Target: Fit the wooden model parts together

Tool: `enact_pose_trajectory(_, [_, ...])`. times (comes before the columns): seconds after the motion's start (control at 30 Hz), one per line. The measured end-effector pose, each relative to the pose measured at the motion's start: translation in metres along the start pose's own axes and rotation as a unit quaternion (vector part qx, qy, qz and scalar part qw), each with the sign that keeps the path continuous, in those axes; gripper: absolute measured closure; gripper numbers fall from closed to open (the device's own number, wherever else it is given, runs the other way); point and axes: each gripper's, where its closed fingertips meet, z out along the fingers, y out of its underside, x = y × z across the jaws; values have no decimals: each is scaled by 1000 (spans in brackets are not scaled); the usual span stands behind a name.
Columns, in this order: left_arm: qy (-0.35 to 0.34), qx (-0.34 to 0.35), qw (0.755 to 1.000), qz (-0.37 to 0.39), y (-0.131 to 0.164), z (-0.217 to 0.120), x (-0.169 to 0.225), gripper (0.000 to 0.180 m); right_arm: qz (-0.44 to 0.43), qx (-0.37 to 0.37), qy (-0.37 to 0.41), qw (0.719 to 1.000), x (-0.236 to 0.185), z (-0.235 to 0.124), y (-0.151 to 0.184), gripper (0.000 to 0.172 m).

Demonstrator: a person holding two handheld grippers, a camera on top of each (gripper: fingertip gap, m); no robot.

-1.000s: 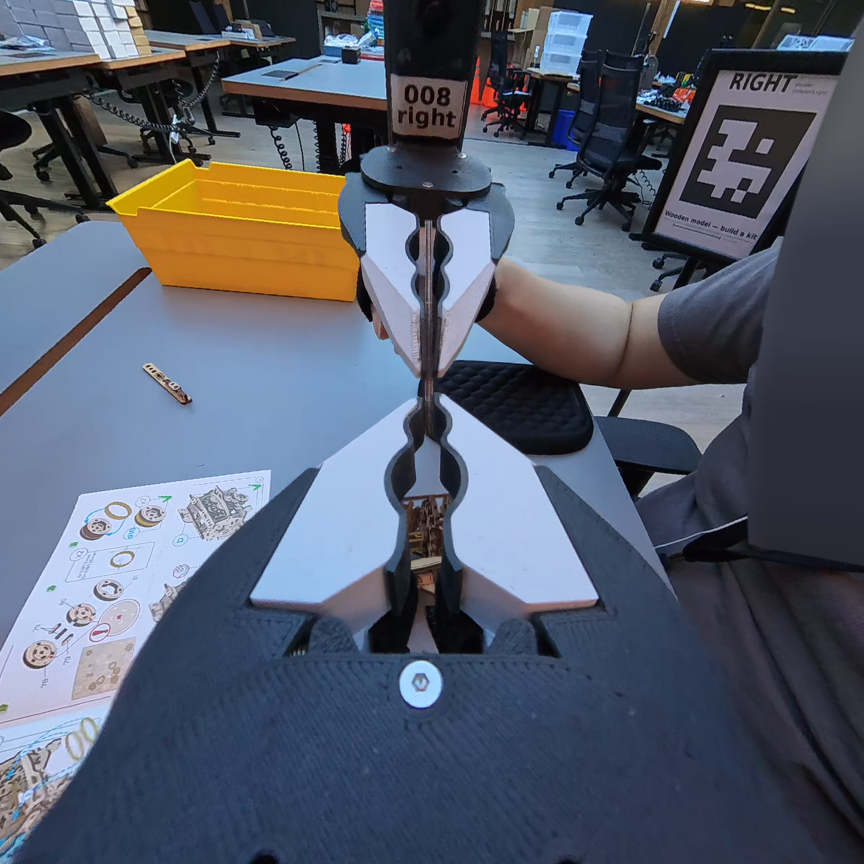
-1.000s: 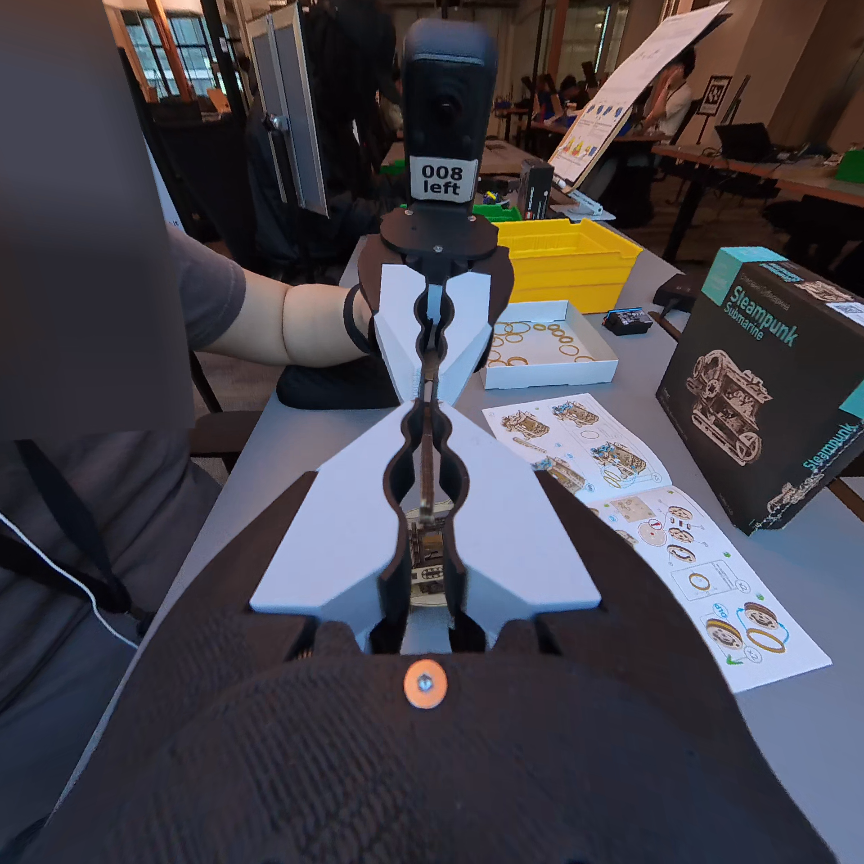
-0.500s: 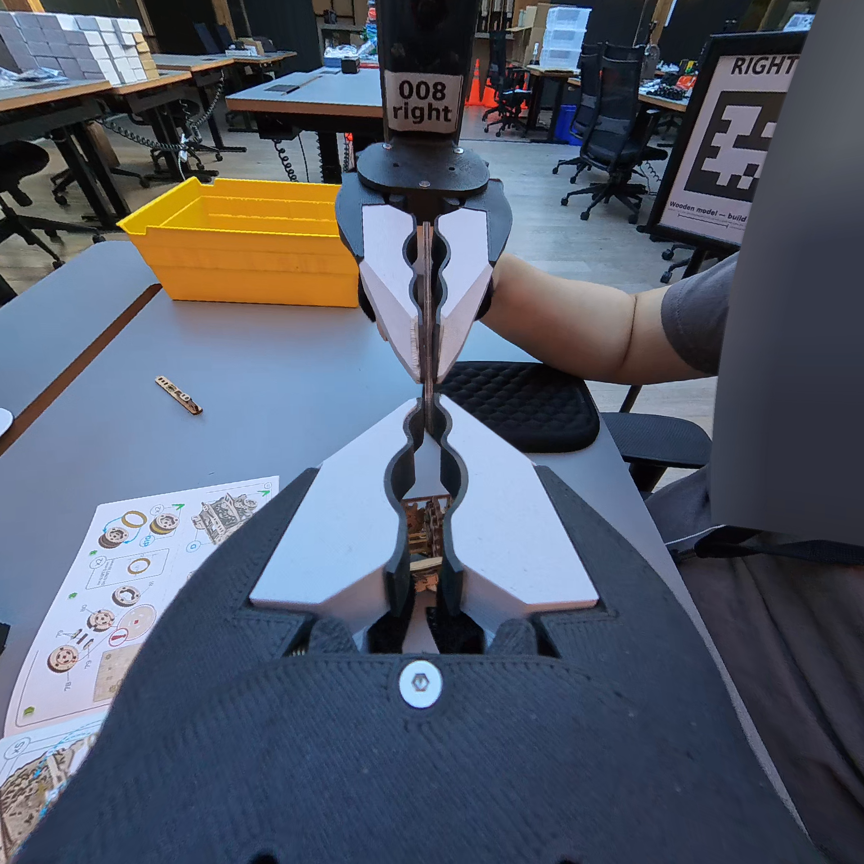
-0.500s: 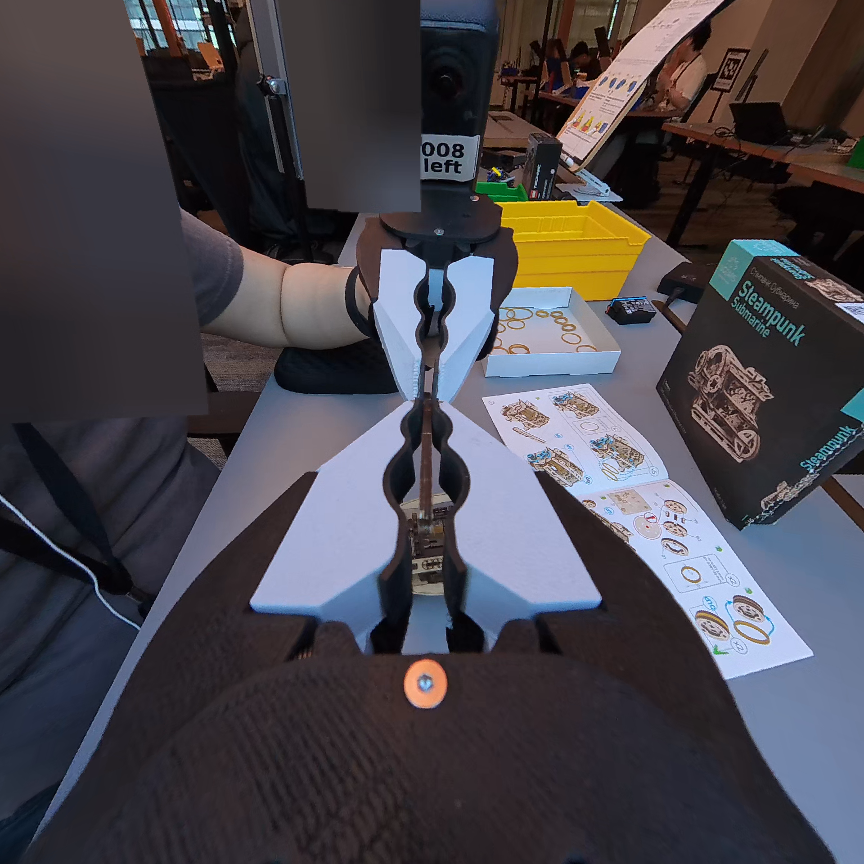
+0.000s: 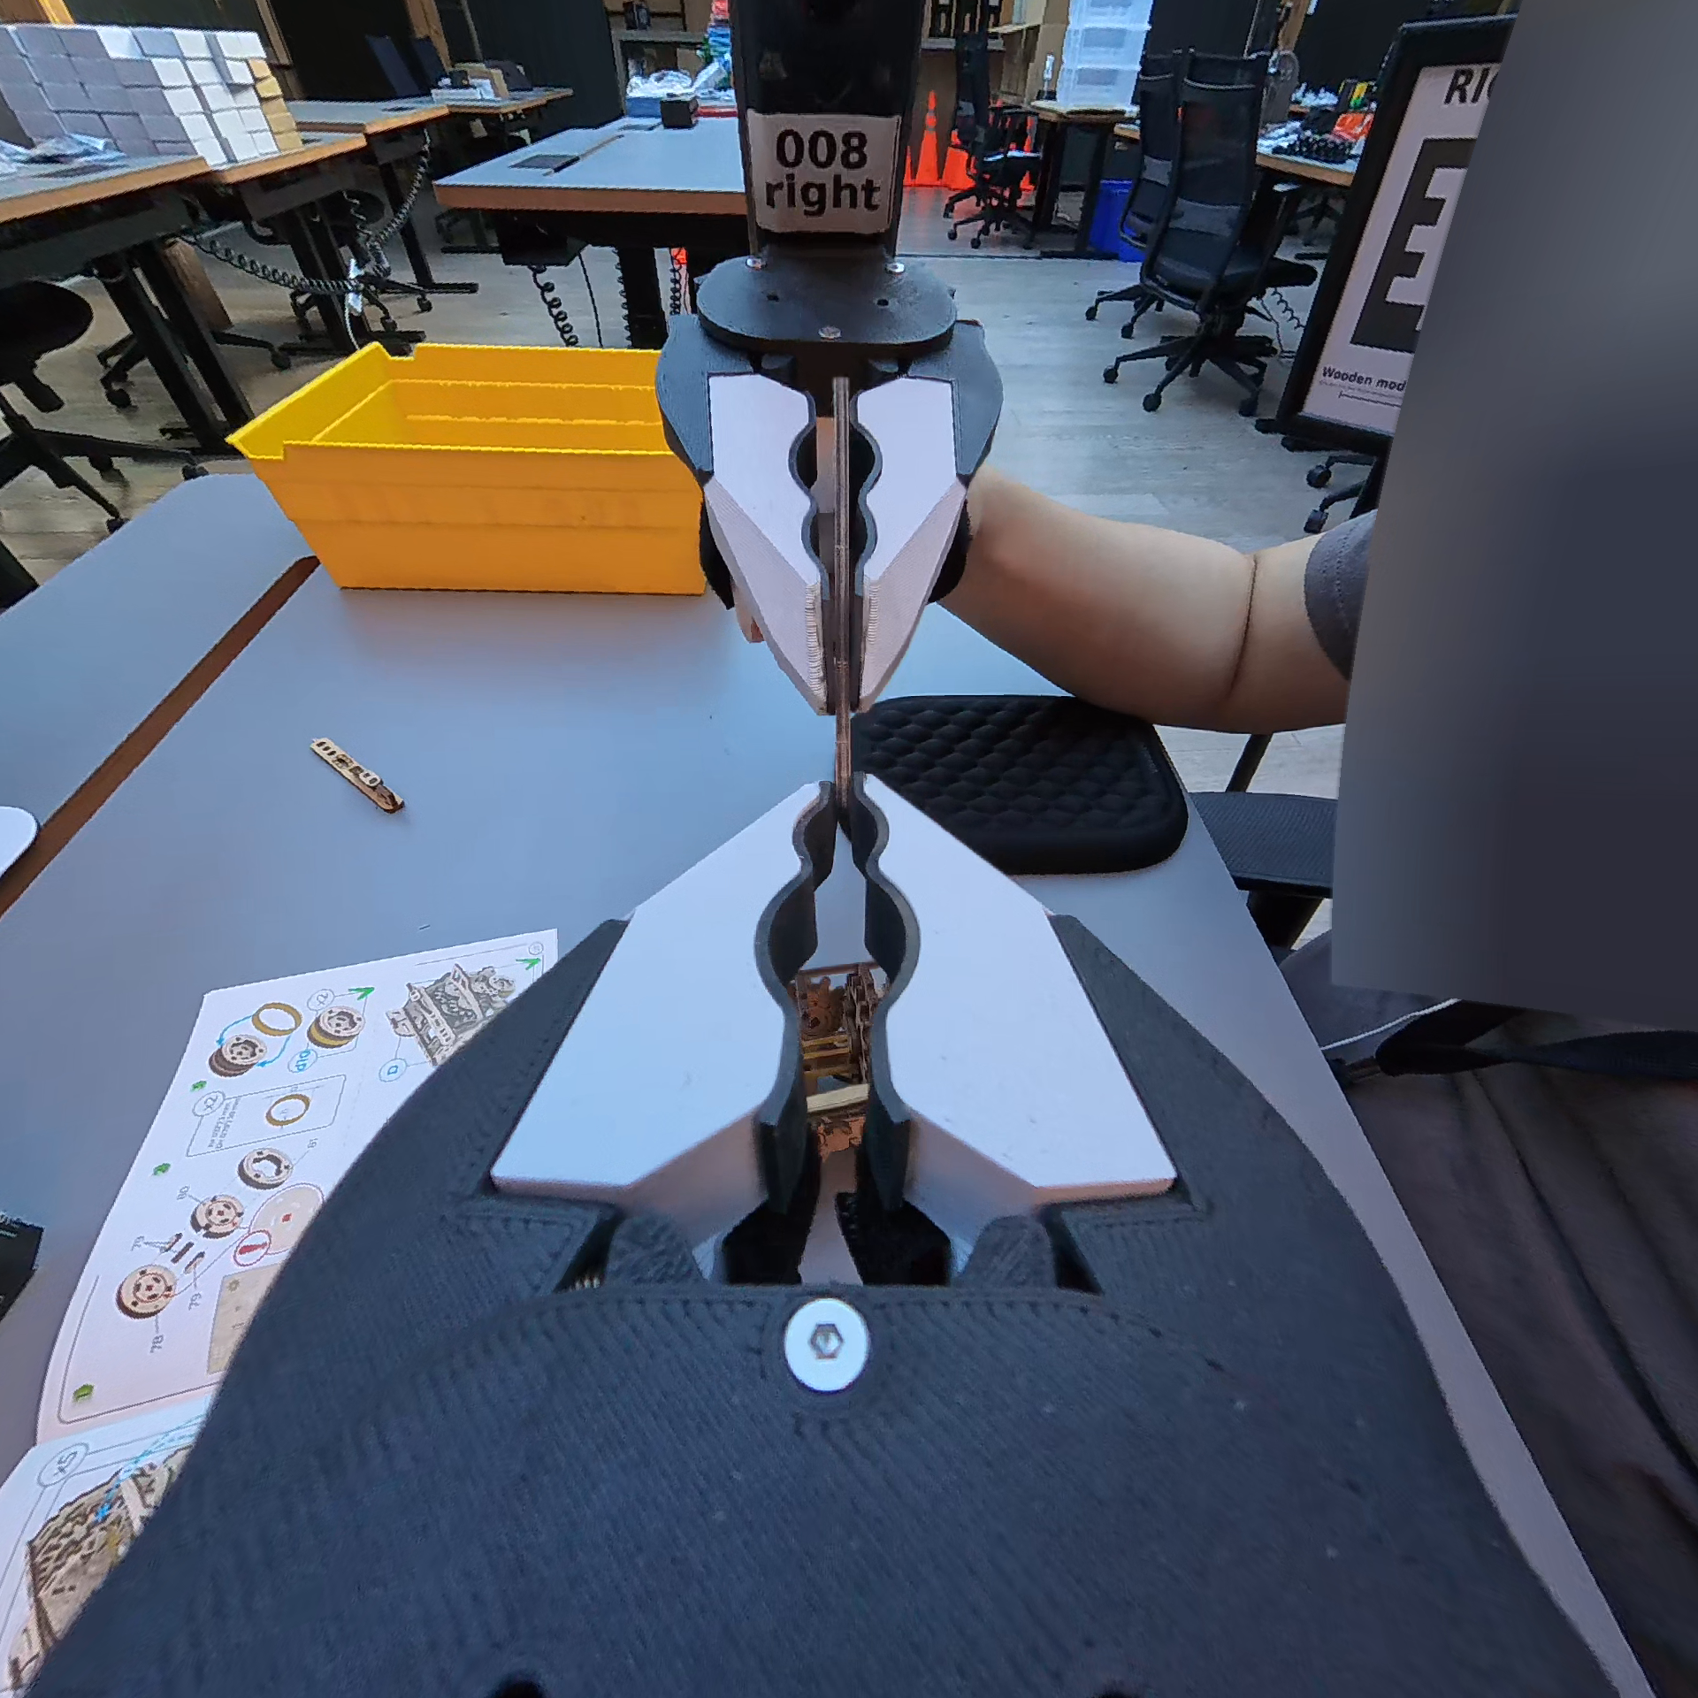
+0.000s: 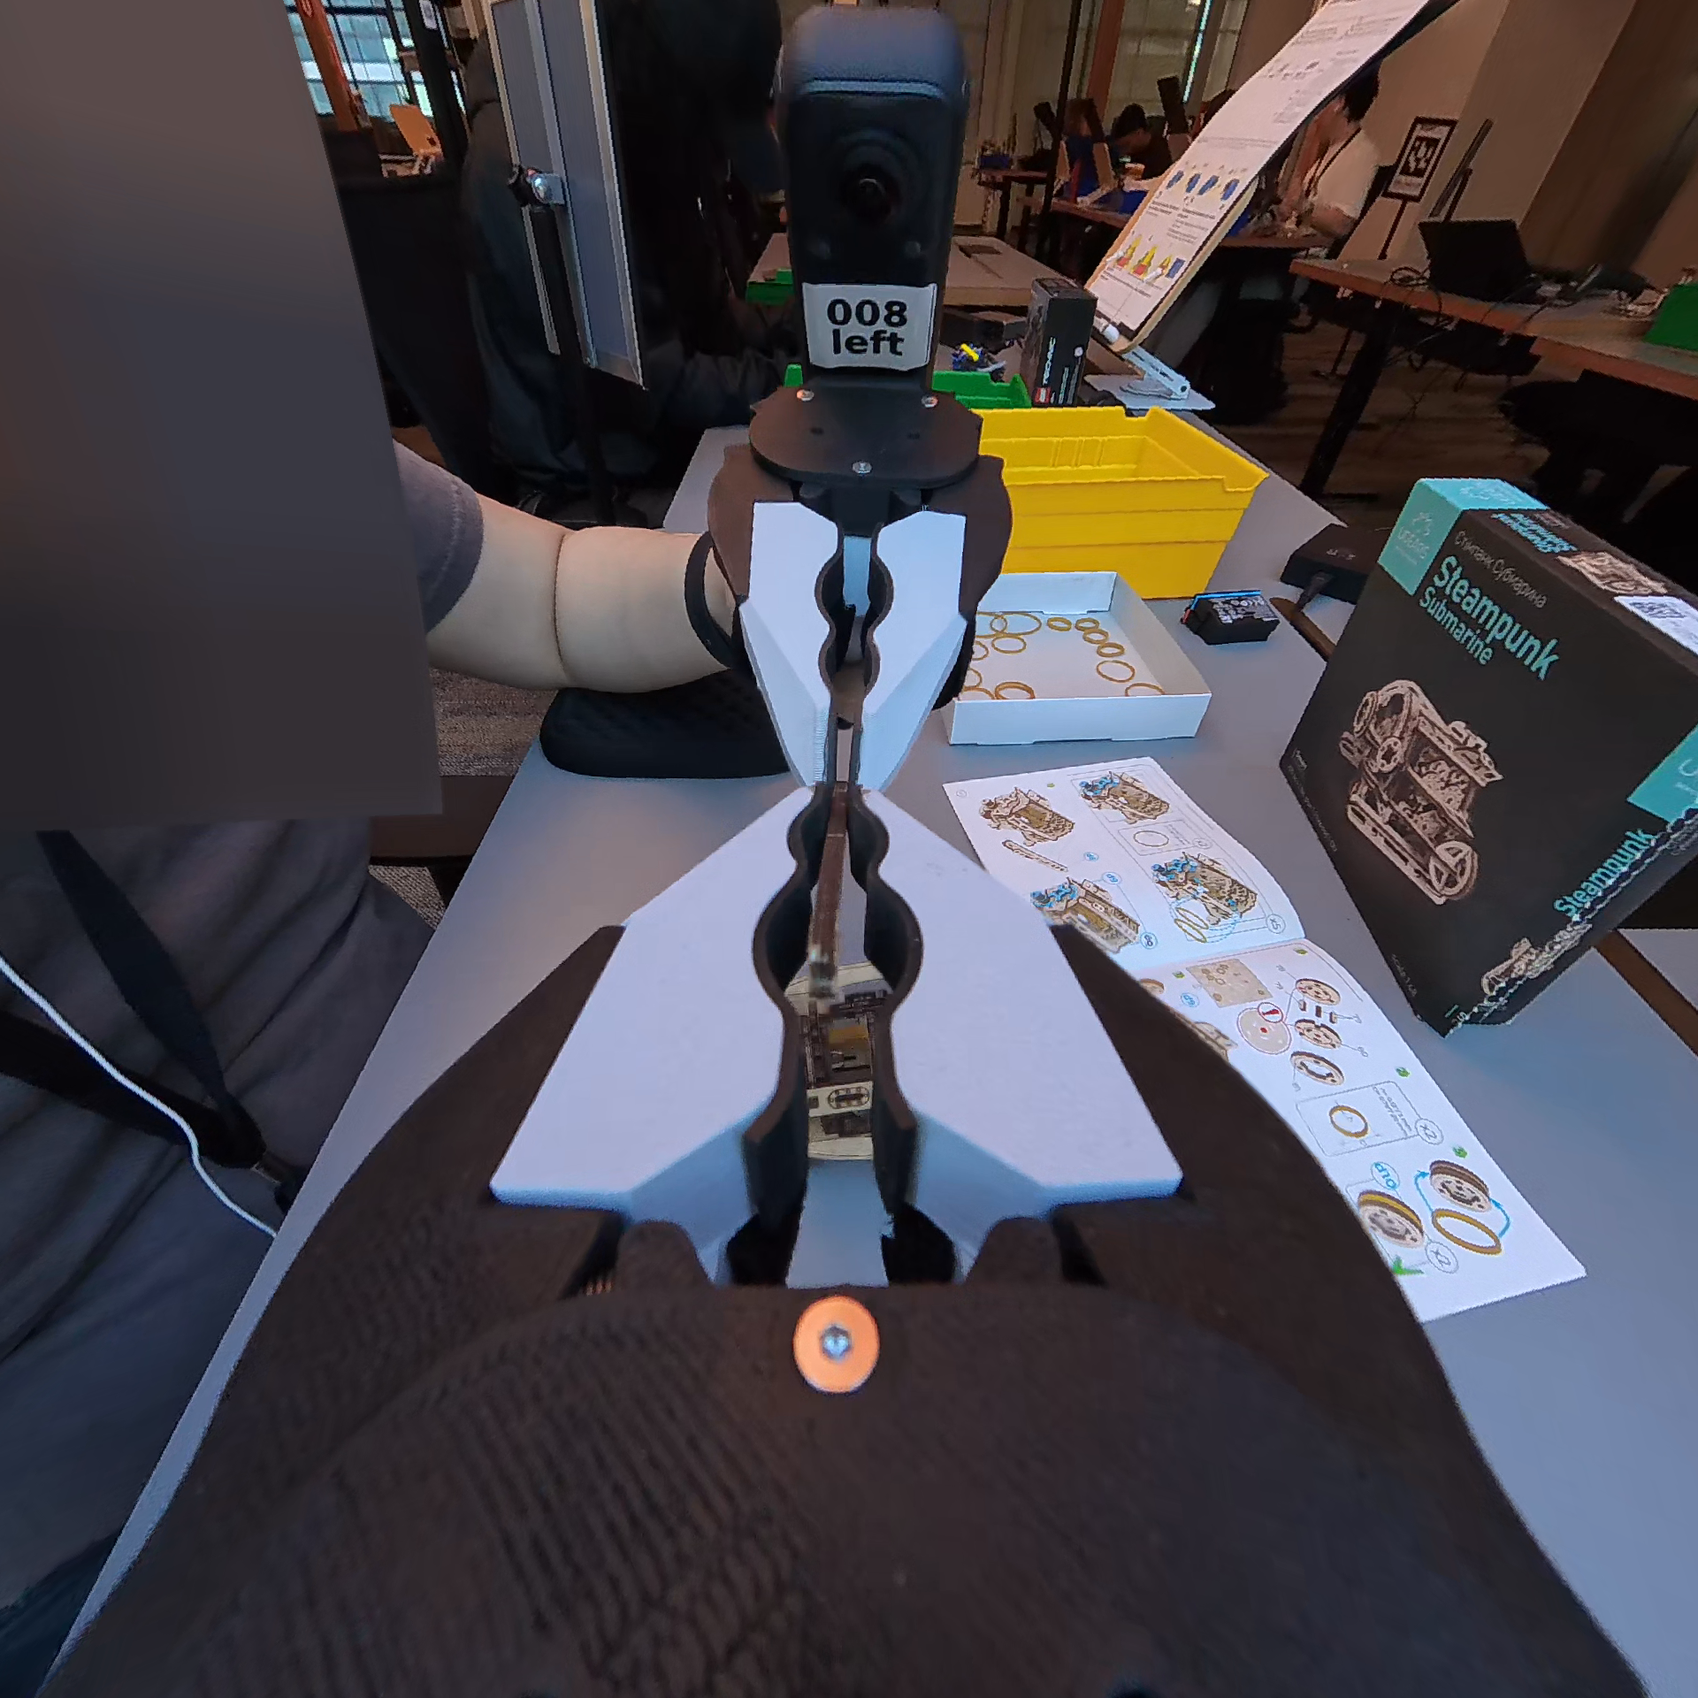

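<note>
Both grippers are clamped tip to tip on one thin wooden strip [image 5: 842, 753], held up over the grey table [image 5: 551, 717]: left gripper [image 5: 842, 809], right gripper [image 6: 834, 798]. Wooden model [image 5: 832, 1038] sits underneath.

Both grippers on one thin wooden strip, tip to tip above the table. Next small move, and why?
Probably ease the left gripper open and back it off. The strip runs deep through the right gripper, whose fingers press on it, while the left pinches only its end. One firm hold should do to carry it down to the model.
</note>
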Motion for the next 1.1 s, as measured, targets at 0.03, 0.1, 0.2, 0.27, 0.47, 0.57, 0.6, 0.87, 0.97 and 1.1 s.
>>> enact_pose_trajectory(0.03, [0, 2, 1000, -2, 0, 0, 0, 180, 1, 2, 0, 1000, 0, 0, -1, 171])
enact_pose_trajectory(0.1, [1, 9, 1000, -9, -2, -1, -1, 180, 4, 8, 0, 1000, 1, 0, -2, 171])
enact_pose_trajectory(0.2, [2, 22, 1000, -21, -4, -1, -2, 180, 12, 21, 2, 1000, 3, 0, -4, 171])
enact_pose_trajectory(0.27, [4, 26, 999, -23, -5, -2, -2, 180, 15, 29, 0, 999, 3, -1, -6, 172])
enact_pose_trajectory(0.47, [2, 23, 1000, -19, -4, -1, -1, 180, 19, 33, 0, 999, 3, 0, -6, 171])
enact_pose_trajectory(0.57, [2, 12, 1000, -15, -1, 0, -1, 180, 8, 19, 1, 1000, 2, 0, -2, 171])
enact_pose_trajectory(0.6, [2, 7, 1000, -12, 1, 1, 0, 180, 5, 11, -1, 1000, 2, 0, 0, 171])
enact_pose_trajectory(0.87, [4, -11, 1000, -4, 6, 3, 1, 180, 2, -7, -3, 1000, -2, 1, 6, 172])
enact_pose_trajectory(0.97, [5, -12, 1000, -3, 5, 2, 2, 180, 4, -7, -3, 1000, -2, 1, 6, 171])
enact_pose_trajectory(1.1, [3, -13, 1000, 1, 5, 3, 3, 180, 1, -8, -5, 1000, -2, 1, 6, 171])
